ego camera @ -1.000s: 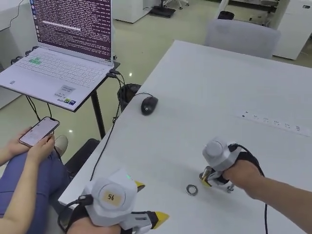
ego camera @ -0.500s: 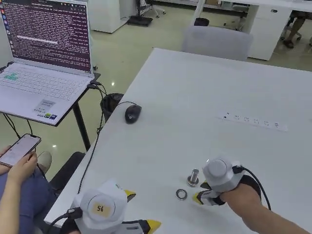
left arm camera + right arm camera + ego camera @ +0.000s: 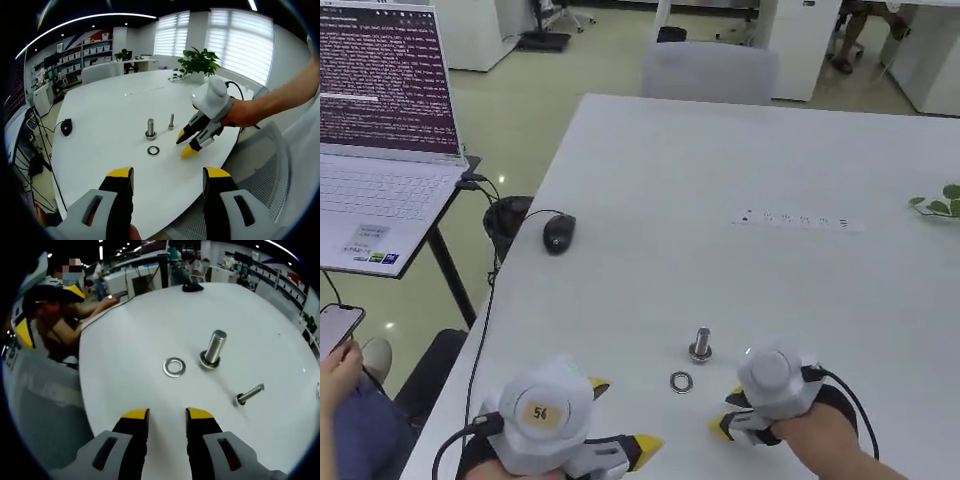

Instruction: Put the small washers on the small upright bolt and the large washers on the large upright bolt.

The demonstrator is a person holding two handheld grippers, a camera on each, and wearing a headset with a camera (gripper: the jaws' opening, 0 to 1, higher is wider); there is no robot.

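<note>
The large bolt (image 3: 701,343) (image 3: 150,128) (image 3: 214,349) stands upright on the white table (image 3: 650,180), with a washer (image 3: 209,362) around its base. A loose washer (image 3: 681,381) (image 3: 153,150) (image 3: 174,366) lies flat just in front of it. The thin small bolt (image 3: 171,121) (image 3: 248,394) stands a little beyond. My right gripper (image 3: 725,427) (image 3: 186,144) (image 3: 167,415) hovers near the table's front edge, aimed at the loose washer, fingers narrowly apart and empty. My left gripper (image 3: 620,415) (image 3: 168,174) stays at the front left, wide open and empty.
A black mouse (image 3: 558,233) with its cable lies at the table's left edge. A white power strip (image 3: 795,220) runs across the far middle and a plant (image 3: 940,200) sits at the right. Left of the table are a laptop (image 3: 380,120) and a person's hand with a phone (image 3: 335,330).
My right gripper has drawn back from the large bolt toward the table's front edge. The loose washer has stayed where it was. The head camera has swung, shifting the whole scene.
</note>
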